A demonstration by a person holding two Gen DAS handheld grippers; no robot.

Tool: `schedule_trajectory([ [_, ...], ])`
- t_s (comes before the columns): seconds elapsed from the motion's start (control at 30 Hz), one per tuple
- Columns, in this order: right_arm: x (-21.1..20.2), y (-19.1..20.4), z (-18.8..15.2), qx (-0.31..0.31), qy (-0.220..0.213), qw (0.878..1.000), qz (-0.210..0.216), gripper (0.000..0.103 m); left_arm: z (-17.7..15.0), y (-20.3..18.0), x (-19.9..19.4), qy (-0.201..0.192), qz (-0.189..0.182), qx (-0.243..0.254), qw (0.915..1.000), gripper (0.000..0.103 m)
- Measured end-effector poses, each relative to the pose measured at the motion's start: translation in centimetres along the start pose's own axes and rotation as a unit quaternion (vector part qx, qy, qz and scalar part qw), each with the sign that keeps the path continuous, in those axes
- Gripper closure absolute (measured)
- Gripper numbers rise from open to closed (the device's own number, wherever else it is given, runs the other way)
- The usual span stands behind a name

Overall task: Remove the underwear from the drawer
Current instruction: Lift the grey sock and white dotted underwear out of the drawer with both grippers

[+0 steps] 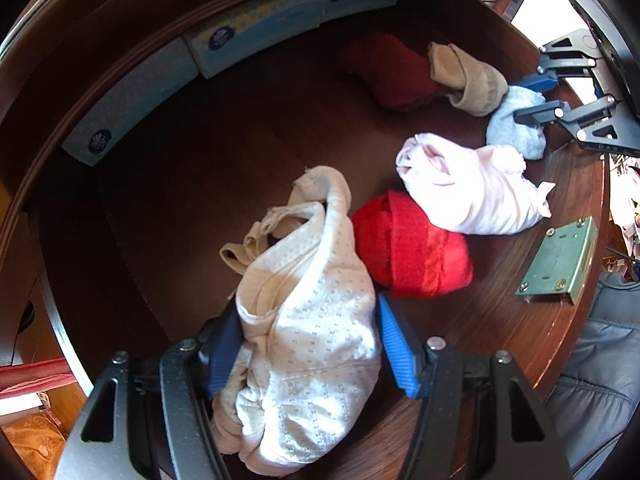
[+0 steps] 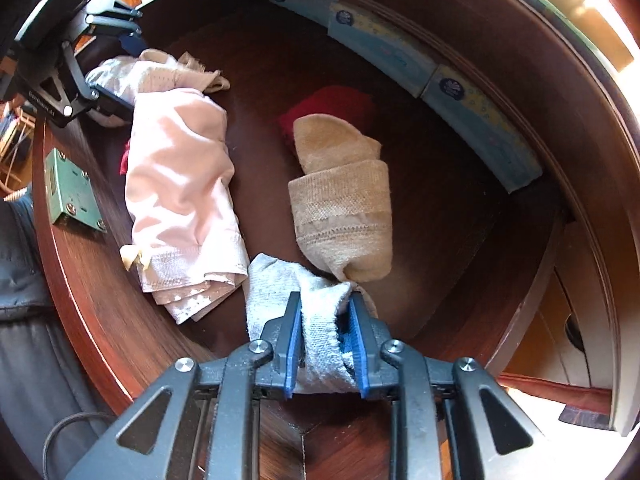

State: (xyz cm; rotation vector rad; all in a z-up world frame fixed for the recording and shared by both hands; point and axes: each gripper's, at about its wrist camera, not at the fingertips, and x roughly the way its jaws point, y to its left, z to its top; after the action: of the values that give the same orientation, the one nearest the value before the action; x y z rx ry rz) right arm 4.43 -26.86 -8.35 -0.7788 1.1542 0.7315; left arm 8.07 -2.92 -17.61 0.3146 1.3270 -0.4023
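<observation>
You had two grippers down in the dark wooden drawer (image 1: 248, 128). Your left gripper (image 1: 308, 344) stood half wide around the cream dotted underwear (image 1: 312, 320), its blue pads against the cloth on both sides. Your right gripper (image 2: 326, 344) was pinched narrow on the pale grey sock (image 2: 304, 300) at the drawer's front edge. Six rolled pieces lay inside: the cream one, a bright red roll (image 1: 412, 248) just beside it, a pink roll (image 1: 468, 192), the grey sock, a tan sock (image 2: 344, 208) and a dark red bundle (image 1: 388, 72). Three tissue boxes (image 1: 256, 32) lined the back wall. One green lock plate (image 1: 560, 260) sat on the front wall.
</observation>
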Motion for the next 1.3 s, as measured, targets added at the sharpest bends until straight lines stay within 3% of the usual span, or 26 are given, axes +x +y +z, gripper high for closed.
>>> schedule_trajectory([
  [0.4,-2.0,-0.8,-1.5,0.068,-0.075,0.994,0.052,0.082,-1.2,0.8,-1.1,-0.056,-0.013,-0.03,0.9979,0.068],
  [0.87,-3.1,-1.1,-1.3,0.117,-0.145,0.98,0.071,0.083,-3.4,1.5,-3.2,-0.119,-0.006,-0.058,0.9912,0.072],
  [1.3,-3.7,-0.6,0.5,0.128,-0.198,0.967,0.095,0.083,-3.0,3.0,-5.1,-0.153,-0.006,-0.075,0.9853,0.072],
])
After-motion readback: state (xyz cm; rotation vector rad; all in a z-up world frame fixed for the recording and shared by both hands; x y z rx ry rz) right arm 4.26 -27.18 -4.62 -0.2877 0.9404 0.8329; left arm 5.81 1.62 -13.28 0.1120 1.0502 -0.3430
